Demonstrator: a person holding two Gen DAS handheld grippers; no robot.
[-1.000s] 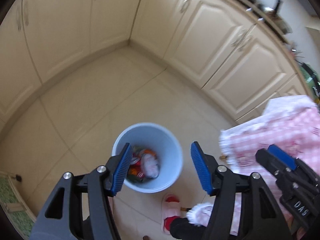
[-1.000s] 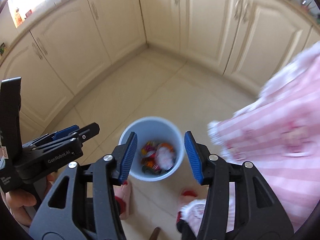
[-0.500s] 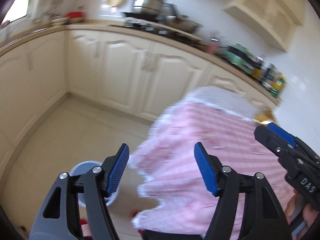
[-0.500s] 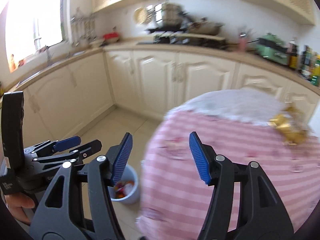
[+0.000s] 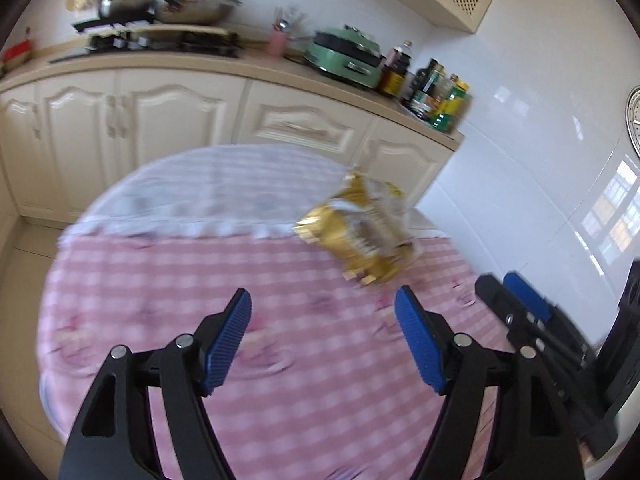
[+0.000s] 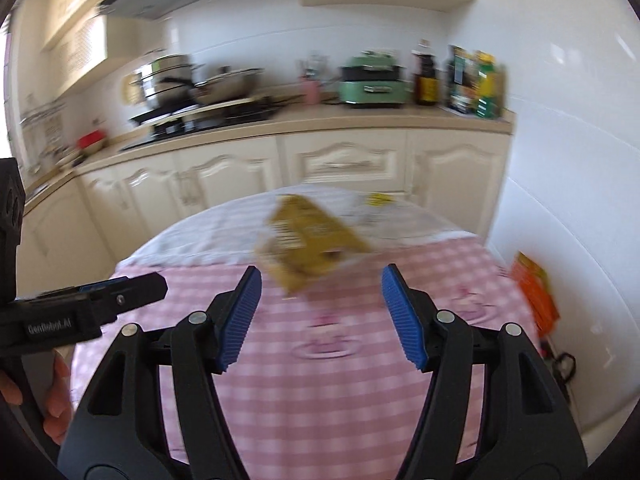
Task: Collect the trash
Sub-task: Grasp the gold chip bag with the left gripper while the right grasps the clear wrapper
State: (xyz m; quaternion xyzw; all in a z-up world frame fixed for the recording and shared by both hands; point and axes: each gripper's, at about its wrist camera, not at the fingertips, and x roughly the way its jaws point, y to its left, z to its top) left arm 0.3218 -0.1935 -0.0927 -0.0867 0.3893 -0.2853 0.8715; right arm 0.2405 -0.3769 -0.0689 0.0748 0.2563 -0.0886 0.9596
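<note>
Hovering grippers (image 5: 323, 334) above gold wrapper (image 5: 360, 232)

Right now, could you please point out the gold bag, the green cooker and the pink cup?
gold bag (image 5: 356, 232): left wrist view, middle of the crinkled face.
green cooker (image 6: 370, 80): right wrist view, front panel.
pink cup (image 5: 277, 43): left wrist view, its side wall.

We see a round counter (image 5: 240, 420) draped in a pink checked cloth (image 5: 168, 280) with a white lace topper (image 5: 208, 196); a crumpled gold wrapper (image 5: 360, 232) lies at its far side.
</note>
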